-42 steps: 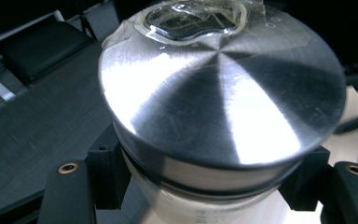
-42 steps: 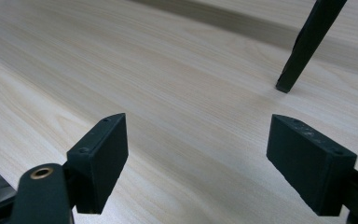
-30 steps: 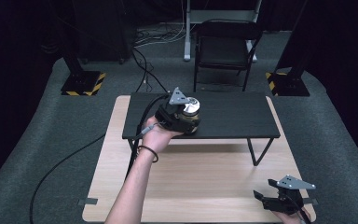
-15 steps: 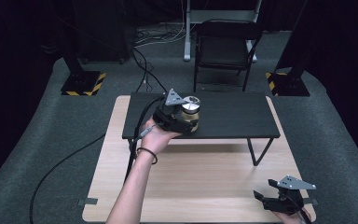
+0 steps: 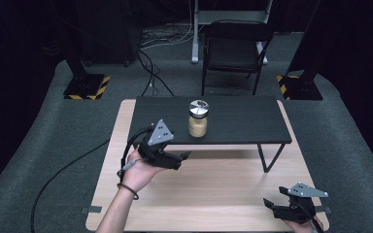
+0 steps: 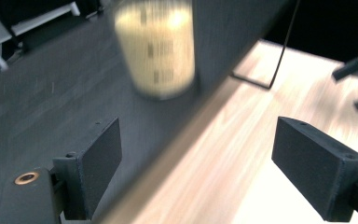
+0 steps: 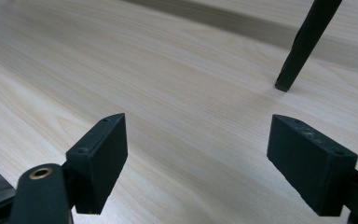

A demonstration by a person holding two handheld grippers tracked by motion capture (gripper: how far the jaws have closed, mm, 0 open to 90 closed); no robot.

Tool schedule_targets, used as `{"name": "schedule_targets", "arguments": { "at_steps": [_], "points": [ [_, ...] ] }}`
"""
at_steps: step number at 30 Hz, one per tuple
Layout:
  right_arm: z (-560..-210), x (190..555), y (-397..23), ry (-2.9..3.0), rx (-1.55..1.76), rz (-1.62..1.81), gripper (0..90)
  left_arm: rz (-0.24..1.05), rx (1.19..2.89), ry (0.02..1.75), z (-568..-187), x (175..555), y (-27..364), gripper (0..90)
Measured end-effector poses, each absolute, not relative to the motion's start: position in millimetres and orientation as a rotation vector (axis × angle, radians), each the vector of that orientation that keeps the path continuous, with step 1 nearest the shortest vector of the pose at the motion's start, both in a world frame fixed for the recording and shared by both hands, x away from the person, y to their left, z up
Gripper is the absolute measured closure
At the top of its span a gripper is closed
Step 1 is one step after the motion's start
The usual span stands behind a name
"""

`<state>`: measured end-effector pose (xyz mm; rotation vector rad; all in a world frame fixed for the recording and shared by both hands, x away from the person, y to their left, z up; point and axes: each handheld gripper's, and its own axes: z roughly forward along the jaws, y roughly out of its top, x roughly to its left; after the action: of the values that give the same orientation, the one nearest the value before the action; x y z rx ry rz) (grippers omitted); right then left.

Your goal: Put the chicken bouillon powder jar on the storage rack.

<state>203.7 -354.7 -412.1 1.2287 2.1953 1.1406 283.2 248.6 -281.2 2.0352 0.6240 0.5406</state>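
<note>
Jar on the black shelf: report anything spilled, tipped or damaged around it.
Nothing stands out. The jar stands upright on the black shelf with its metal lid on, and no spill shows around it. The left hand-held gripper is open and apart from it; the left gripper view is too blurred to judge finer damage.

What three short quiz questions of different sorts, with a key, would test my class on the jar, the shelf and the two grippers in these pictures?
1. True or false: the jar stands upright on the black shelf.
2. Multiple choice: the left gripper is
A. shut on the jar
B. open, apart from the jar
C. lying on the chair
3. Fill the gap: the right gripper is over the light ____ table, near the person's side of it.

Key:
1. True.
2. B: its jaws stand wide apart in the left gripper view, the jar beyond them.
3. wooden; its jaws are also open.
</note>
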Motion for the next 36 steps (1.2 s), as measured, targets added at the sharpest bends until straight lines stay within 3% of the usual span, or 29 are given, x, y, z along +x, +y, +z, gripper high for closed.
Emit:
{"name": "schedule_targets", "arguments": {
  "at_steps": [5,20,36],
  "points": [
    [-412,204,-354,2.193,1.241,1.134,19.1,0.532,1.978,0.656,-332,255,272,16.6],
    [-412,203,-354,2.192,1.235,1.131,19.1,0.472,1.932,0.8,-427,221,306,16.6],
    [-412,203,-353,2.194,1.235,1.128,19.2,0.51,2.034,0.802,-432,216,303,16.8]
  ]
}}
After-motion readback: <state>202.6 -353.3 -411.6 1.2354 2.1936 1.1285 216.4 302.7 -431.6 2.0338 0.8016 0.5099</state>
